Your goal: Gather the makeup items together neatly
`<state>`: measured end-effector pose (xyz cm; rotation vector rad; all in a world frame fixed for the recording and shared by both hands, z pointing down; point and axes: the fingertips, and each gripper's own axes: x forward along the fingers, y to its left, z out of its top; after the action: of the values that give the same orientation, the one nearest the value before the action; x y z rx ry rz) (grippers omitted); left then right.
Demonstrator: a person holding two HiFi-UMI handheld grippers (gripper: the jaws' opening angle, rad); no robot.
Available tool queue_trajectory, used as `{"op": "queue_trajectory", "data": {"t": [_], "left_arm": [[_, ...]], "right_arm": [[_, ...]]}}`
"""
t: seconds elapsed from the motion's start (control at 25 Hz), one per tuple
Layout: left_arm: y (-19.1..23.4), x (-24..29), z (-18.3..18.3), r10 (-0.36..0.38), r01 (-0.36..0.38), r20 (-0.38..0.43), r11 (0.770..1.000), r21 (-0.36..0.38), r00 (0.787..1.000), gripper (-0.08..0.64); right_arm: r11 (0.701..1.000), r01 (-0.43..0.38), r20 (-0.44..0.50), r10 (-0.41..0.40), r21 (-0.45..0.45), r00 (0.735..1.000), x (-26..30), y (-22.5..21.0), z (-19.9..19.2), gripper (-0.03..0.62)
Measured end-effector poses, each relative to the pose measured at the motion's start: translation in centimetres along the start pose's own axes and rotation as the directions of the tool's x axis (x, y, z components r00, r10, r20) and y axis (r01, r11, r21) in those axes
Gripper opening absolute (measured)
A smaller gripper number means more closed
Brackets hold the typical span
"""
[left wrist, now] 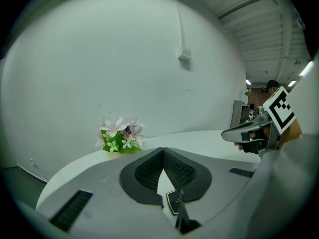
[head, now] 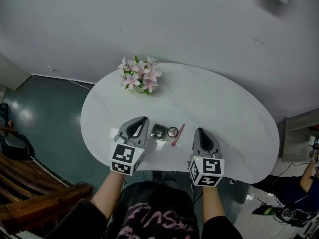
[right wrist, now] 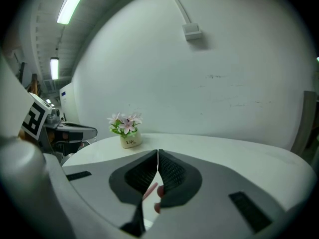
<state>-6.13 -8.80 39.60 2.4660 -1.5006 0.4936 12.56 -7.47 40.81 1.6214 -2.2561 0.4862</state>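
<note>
Makeup items point(head: 158, 132) together near table point(head: 224, 113) edge, flower pot point(head: 140, 76) well apart

the head view is dim and grey, darker toward its corners; the white table point(head: 224, 108) is its brightest part, evenly lit, with only faint shadows. pale glare spots the floor point(head: 47, 103). both gripper views bulge fisheye-wise inside black corners. a ceiling strip light point(right wrist: 74, 5) glows overexposed. the left gripper point(left wrist: 162, 151) and right gripper point(right wrist: 158, 153) look soft close up.
</note>
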Motion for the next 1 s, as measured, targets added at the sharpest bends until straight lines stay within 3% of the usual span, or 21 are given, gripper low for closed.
{"op": "queue_trajectory", "data": {"t": [0.56, 1.0], "left_arm": [[-0.2, 0.9, -2.9, -0.042, 0.040, -0.062, 0.998, -0.038, 0.997, 0.012], [-0.4, 1.0, -7.2, -0.084, 0.076, -0.146, 0.995, -0.063, 0.986, 0.012]], "right_arm": [[0.999, 0.007, -0.063, -0.005, 0.032, 0.998, 0.9, 0.8, -2.6, 0.064], [0.998, 0.014, -0.130, -0.006, 0.059, 0.992, 1.3, 1.7, -6.1, 0.064]]}}
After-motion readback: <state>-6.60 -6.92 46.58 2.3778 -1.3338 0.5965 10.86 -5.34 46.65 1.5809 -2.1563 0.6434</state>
